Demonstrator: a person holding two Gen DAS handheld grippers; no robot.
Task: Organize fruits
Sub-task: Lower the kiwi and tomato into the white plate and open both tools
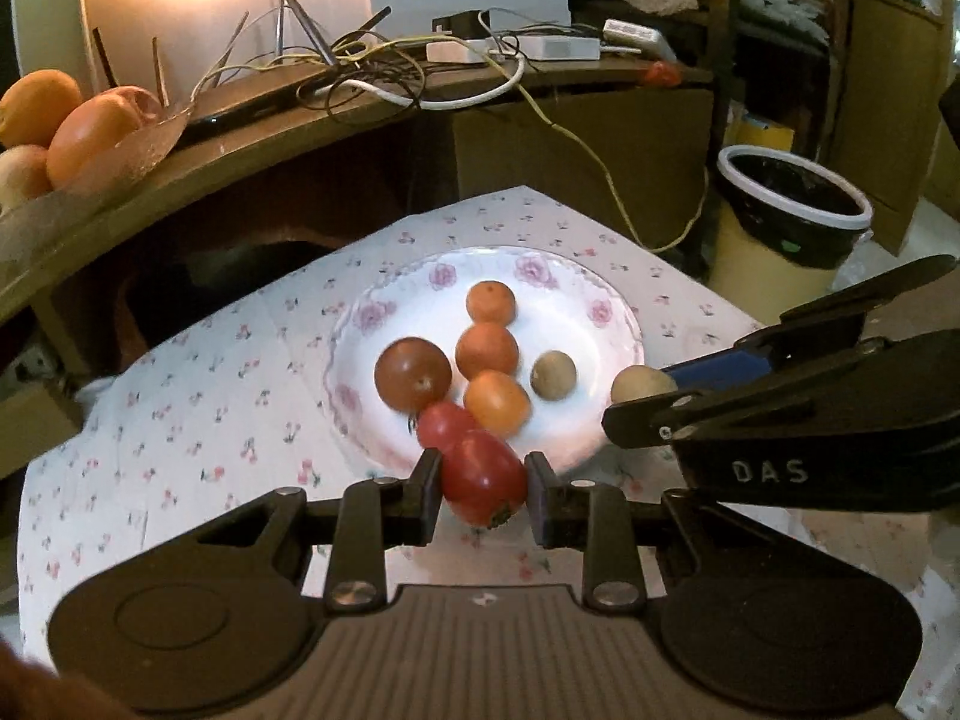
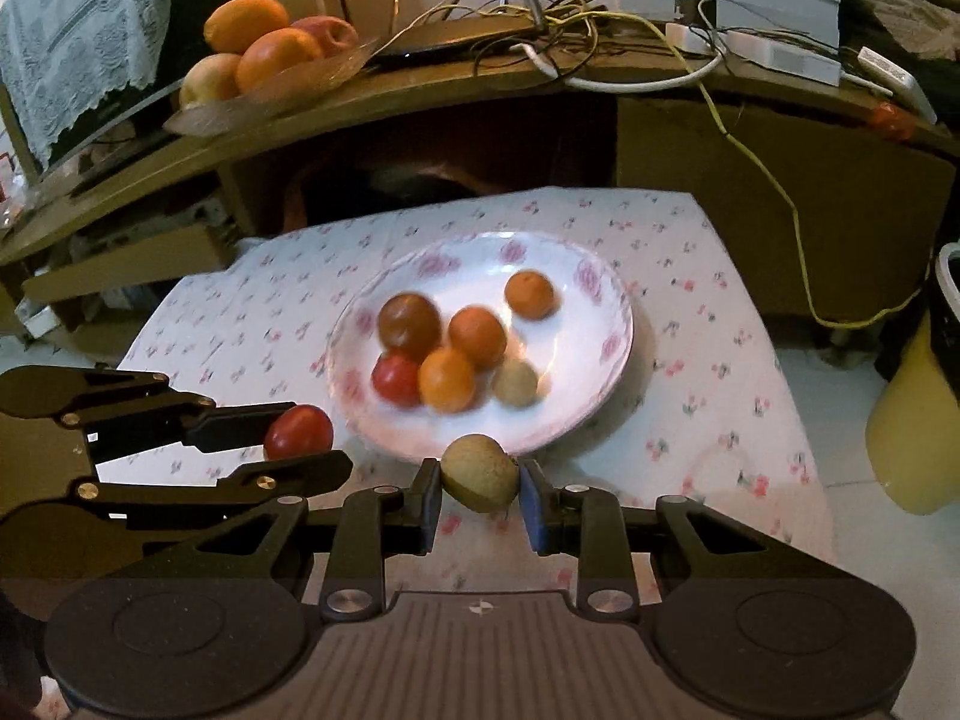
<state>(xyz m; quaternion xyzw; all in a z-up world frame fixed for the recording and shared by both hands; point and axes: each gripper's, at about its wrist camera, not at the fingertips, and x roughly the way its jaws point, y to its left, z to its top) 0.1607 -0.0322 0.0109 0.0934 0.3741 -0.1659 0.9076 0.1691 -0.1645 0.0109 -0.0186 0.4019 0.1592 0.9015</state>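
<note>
A low table under a cherry-print cloth (image 2: pixel 708 324) carries one rose-patterned plate (image 2: pixel 606 354) (near the middle). Behind it, a wooden shelf (image 2: pixel 420 90) holds a glass fruit dish (image 2: pixel 264 99) and tangled cables (image 2: pixel 576 18).

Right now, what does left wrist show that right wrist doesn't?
Only the left wrist view: the black-lined bin and the left gripper head-on, its fingers clamping the red tomato.

Only the right wrist view: the lace cloth and the right gripper head-on, clamping the brownish fruit.

Both: the floral plate with six fruits, the flowered tablecloth and the shelf's fruit bowl.
</note>
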